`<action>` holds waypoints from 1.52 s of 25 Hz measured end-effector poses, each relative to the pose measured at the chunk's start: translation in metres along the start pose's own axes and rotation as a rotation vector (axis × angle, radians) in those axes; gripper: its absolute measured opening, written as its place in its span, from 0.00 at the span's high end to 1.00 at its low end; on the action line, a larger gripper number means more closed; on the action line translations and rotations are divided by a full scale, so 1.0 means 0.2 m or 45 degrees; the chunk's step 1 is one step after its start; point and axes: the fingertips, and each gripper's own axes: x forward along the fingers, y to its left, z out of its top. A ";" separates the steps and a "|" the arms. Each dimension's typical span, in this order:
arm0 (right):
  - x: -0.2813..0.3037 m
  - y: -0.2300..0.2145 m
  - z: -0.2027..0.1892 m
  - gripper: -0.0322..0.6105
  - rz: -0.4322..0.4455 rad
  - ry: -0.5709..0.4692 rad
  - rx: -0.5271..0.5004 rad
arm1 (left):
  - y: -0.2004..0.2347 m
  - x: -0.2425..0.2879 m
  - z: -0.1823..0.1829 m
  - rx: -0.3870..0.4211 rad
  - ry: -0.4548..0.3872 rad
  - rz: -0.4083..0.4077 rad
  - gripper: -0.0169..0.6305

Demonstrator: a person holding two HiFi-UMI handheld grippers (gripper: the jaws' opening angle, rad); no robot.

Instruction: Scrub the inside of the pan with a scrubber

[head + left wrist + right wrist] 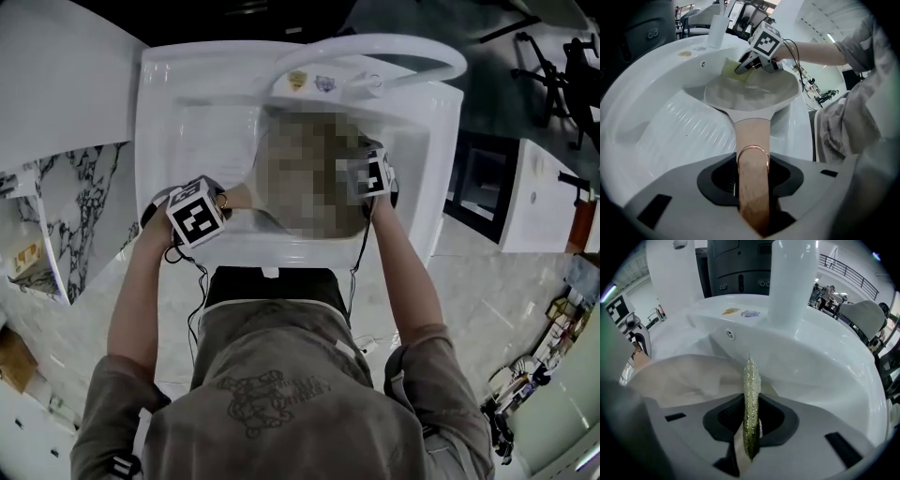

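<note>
A pale, cream-coloured pan [750, 93] lies in the white sink [656, 126], and its wooden handle [752, 140] with a copper ring runs back between the jaws of my left gripper [752, 197], which is shut on it. My right gripper [750, 427] is shut on a yellow-green scrubber [751, 394], seen edge-on in the right gripper view. In the left gripper view the scrubber [732, 70] sits at the pan's far rim under the right gripper [743, 68]. The pan's inside [689, 376] spreads just below the scrubber. In the head view a mosaic patch hides the pan; both grippers [211, 211] [370, 173] flank it.
A white faucet [375, 52] arches over the back of the sink basin [187, 84], and its thick column [792, 282] stands just behind the pan. An overflow hole [730, 334] marks the back wall. A marble counter [75, 206] lies to the left.
</note>
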 end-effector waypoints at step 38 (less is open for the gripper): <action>-0.23 1.05 -0.08 0.82 1.073 -0.026 -0.592 | -0.02 0.00 0.00 0.028 0.004 -0.025 0.79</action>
